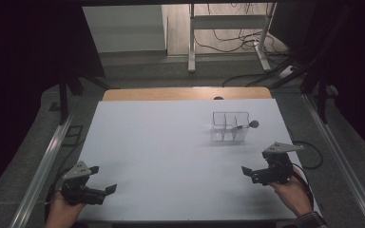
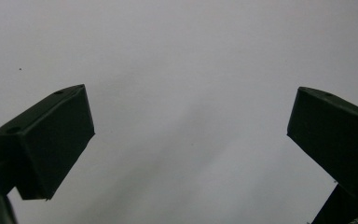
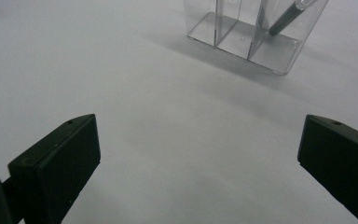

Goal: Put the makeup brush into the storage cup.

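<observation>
both claws are empty and wide apart at this moment; the right claw (image 1: 248,173) is low over the near right part of the white worktop (image 1: 171,161), its jaws spread with nothing between them, and the left claw (image 1: 103,186) is at the near left corner, jaws also spread and pointing toward the middle; in the left gripper view the left claw (image 2: 186,140) looks on bare worktop surface only.

the thing of the work is the clear plastic organizer (image 1: 229,127) with upright compartments, standing on the far right part of the worktop, well apart from both claws; a dark pen (image 1: 245,126) leans tilted in its right-hand compartment, its rounded end sticking out over the rim to the right; in the right gripper view the organizer (image 3: 254,39) is ahead of the right claw (image 3: 198,149) and the pen (image 3: 286,21) rests with its tip on the compartment floor.

i judge that the step in hand is a rest or start position, no grasp yet begun; the next move probably calls for the right claw to go forward to the organizer and to close on the pen's free upper part, without pushing the light container.

each hand holds its gripper from below and behind, forearms entering from the near edge; the right hand (image 1: 292,192) is turned a little inward.
</observation>
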`<state>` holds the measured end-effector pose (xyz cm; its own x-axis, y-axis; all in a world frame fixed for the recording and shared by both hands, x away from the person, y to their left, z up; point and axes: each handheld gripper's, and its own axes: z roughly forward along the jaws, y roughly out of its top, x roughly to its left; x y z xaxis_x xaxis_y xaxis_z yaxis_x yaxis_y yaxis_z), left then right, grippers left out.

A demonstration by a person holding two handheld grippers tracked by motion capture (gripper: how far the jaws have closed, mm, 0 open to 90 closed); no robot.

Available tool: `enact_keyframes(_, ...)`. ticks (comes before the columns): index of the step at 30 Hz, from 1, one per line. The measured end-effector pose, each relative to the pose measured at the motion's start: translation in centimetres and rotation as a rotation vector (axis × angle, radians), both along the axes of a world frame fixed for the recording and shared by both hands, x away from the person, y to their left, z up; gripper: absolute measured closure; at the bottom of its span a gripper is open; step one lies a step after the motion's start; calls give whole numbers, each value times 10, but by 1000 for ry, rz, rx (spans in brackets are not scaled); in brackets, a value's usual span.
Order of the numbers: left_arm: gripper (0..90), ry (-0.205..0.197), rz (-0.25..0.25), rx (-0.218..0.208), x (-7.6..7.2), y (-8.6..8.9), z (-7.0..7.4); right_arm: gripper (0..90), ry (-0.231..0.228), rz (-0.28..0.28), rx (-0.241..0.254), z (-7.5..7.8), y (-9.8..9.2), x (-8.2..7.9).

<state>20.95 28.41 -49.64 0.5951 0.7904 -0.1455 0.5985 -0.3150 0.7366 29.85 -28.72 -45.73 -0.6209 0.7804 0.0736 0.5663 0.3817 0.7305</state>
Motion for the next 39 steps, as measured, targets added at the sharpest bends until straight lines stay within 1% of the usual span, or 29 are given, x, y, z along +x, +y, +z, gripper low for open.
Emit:
enact_keyframes(11,9,-1,1,0,0,0,0,0,5,-14,-6,-4,-8,-11)
enact_keyframes(18,9,-2,1,0,0,0,0,0,-4,-28,-10,-3,-15,-18)
enact_keyframes(32,9,-3,1,1,0,0,0,0,-15,-38,-32,-3,-20,-30)
enact_keyframes(39,9,-4,2,1,0,0,1,0,-12,-49,-37,-3,-24,-35)
